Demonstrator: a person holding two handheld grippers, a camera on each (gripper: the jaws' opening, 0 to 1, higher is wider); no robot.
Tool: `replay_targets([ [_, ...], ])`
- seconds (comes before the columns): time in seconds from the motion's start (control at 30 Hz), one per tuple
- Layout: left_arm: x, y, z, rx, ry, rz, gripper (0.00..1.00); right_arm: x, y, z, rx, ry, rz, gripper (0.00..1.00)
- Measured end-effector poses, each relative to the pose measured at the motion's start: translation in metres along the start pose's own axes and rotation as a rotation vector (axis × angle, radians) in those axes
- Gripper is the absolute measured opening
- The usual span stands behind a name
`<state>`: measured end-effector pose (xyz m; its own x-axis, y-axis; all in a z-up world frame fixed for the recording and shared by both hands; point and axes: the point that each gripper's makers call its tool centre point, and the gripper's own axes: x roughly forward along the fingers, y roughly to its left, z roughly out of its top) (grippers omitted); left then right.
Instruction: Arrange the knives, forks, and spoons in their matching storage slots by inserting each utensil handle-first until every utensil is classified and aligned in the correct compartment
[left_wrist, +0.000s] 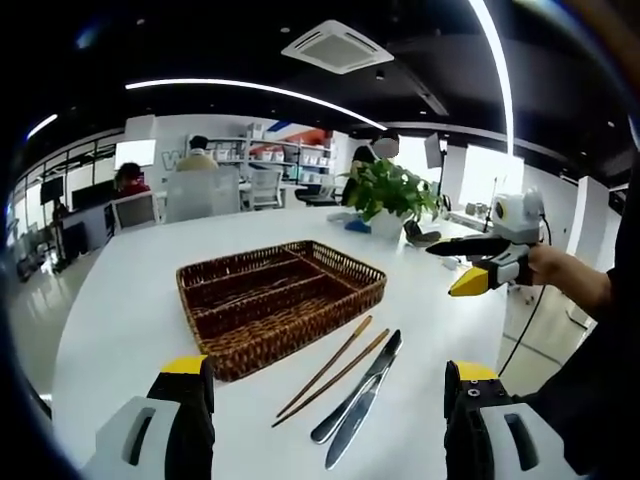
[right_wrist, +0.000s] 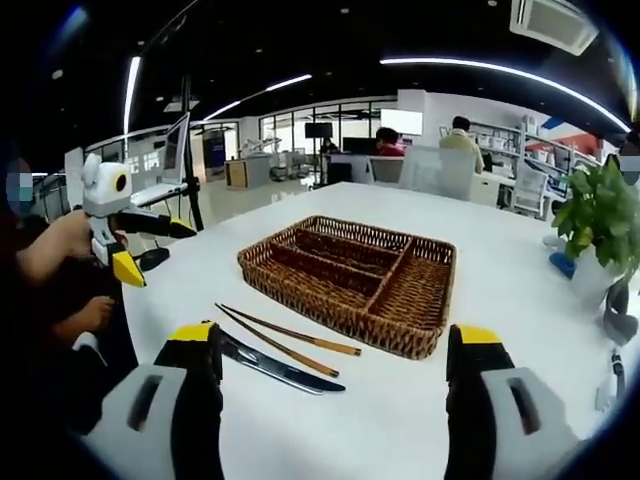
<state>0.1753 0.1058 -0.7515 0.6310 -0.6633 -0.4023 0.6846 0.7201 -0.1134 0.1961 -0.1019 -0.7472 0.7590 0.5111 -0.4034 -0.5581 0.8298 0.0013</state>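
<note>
Both the left gripper (left_wrist: 325, 420) and the right gripper (right_wrist: 335, 400) hover with jaws wide apart and empty, so the sound first move is probably to close on one knife's (left_wrist: 372, 385) handle and lift it clear of its twin. In the left gripper view's lower centre, the knives lie just beside the chopsticks (left_wrist: 335, 368), between the jaws and ahead of them, with the wicker tray (left_wrist: 240, 358) to the upper left on the tabletop (left_wrist: 120, 310).

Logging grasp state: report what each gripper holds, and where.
Nothing is held. Left gripper and right gripper are both open; knives and chopsticks lie on the table.
</note>
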Motion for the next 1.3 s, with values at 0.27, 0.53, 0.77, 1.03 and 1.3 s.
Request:
replay_targets([
  [0.27,-0.003,0.004,0.000,-0.012,-0.009,0.017,1.00,0.004,0.006,0.002,-0.006,0.002,0.013,0.95],
  [0.53,0.001,0.009,0.001,-0.018,-0.009,0.027,1.00,0.002,0.007,-0.001,0.003,0.007,0.003,0.95],
  [0.77,0.008,0.006,-0.001,-0.020,0.023,0.011,0.99,0.001,0.007,-0.010,0.020,0.029,-0.002,0.93],
  [1.03,0.031,-0.005,0.001,0.041,0.048,-0.050,0.86,-0.003,0.004,-0.014,0.033,0.033,-0.017,0.89],
  [1.3,0.056,-0.014,0.001,0.113,0.105,-0.135,0.63,-0.005,0.004,-0.019,0.043,0.047,-0.023,0.85],
])
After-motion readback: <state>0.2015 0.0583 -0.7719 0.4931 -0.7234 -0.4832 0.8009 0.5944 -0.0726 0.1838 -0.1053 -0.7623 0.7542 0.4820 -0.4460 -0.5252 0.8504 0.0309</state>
